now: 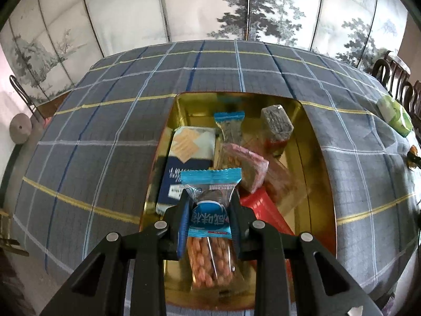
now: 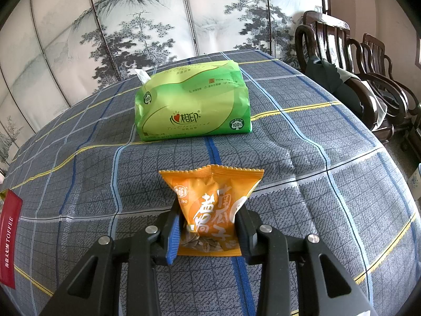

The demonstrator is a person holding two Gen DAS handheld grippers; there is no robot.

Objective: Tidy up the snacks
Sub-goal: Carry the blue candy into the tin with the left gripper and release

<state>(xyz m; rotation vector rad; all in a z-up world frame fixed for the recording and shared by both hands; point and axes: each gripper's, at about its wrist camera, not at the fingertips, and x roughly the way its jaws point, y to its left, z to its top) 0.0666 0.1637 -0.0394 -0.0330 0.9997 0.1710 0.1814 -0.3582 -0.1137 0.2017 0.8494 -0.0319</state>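
My left gripper (image 1: 210, 205) is shut on a blue-topped packet of peanuts (image 1: 210, 221), holding it over the near end of a gold tin (image 1: 315, 163). Several snacks lie in the tin: a cracker pack (image 1: 188, 152), a second blue-topped packet (image 1: 230, 129), a pink bar (image 1: 247, 166), a dark seaweed-coloured bar (image 1: 276, 121) and a red pack (image 1: 265, 210). My right gripper (image 2: 208, 218) is shut on an orange packet of pumpkin seeds (image 2: 213, 202), which stands upright on the checked tablecloth (image 2: 302, 158).
A green tissue pack (image 2: 192, 102) lies beyond the orange packet, also visible as the tissue pack (image 1: 394, 115) right of the tin. A red toffee lid (image 2: 9, 237) shows at the left edge. Dark wooden chairs (image 2: 355, 65) stand at the right, a painted folding screen (image 2: 158, 21) behind.
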